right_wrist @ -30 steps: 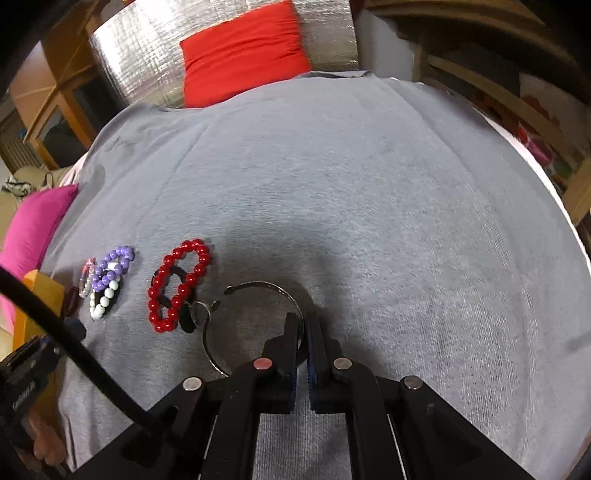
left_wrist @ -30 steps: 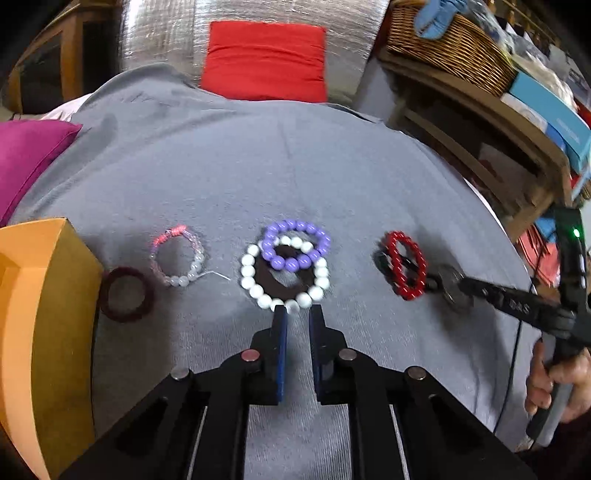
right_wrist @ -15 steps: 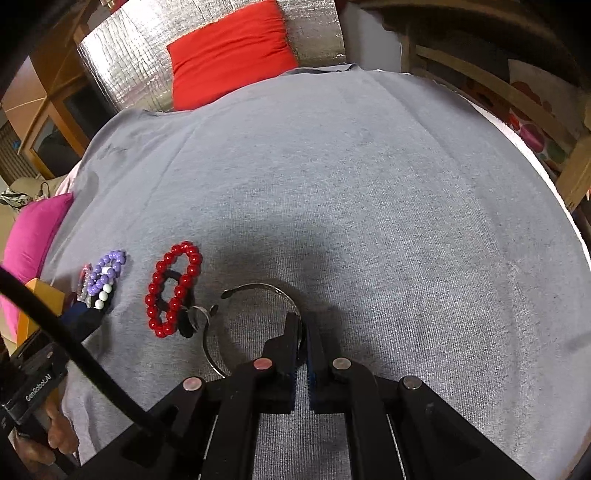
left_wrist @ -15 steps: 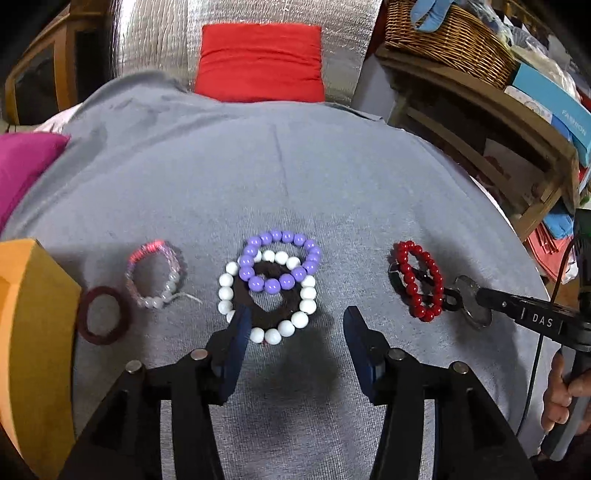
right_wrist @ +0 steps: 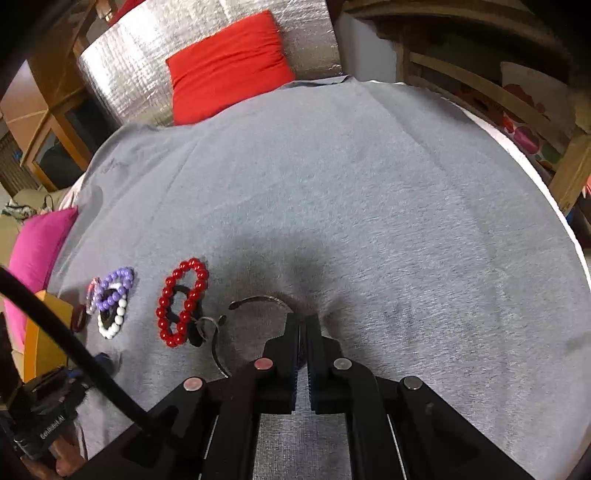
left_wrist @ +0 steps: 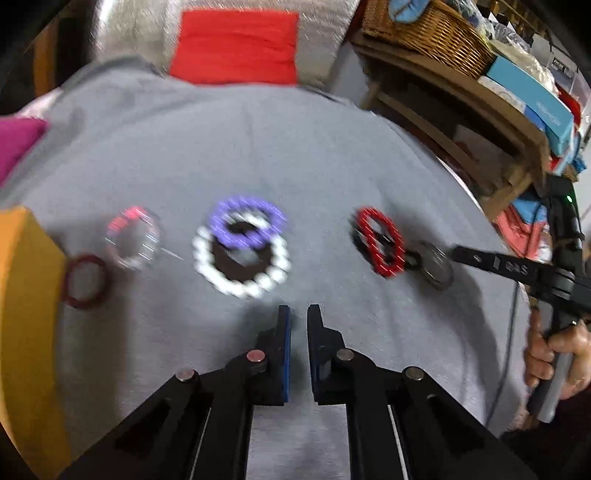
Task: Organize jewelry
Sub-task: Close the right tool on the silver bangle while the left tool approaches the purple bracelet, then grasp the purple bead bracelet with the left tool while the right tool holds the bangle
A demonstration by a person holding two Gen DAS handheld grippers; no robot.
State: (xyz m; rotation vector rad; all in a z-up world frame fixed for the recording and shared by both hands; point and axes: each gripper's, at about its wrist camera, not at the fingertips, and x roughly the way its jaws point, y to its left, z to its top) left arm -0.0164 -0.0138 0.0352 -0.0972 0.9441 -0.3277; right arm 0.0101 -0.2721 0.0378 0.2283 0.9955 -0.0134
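Bracelets lie in a row on a grey cloth (left_wrist: pixel 295 155): a dark red ring (left_wrist: pixel 85 281), a pink and clear bead bracelet (left_wrist: pixel 133 239), a purple bracelet (left_wrist: pixel 246 225) overlapping a white one (left_wrist: pixel 240 273), and a red bead bracelet (left_wrist: pixel 380 242). My left gripper (left_wrist: pixel 298 314) is shut and empty, just in front of the white bracelet. My right gripper (right_wrist: pixel 303 321) is shut on a thin silver bangle (right_wrist: pixel 258 301) resting on the cloth beside the red bracelet (right_wrist: pixel 181 302).
An orange box (left_wrist: pixel 26 314) stands at the left edge. A red cushion (left_wrist: pixel 236 48) and a silver foil panel sit at the back. A wooden shelf with a wicker basket (left_wrist: pixel 436 33) is at the right. A pink cushion (right_wrist: pixel 37 251) lies left.
My left gripper opened half a second ago and has now closed again, empty, pulled slightly back from the white bracelet. The right gripper has kept hold of the silver bangle.
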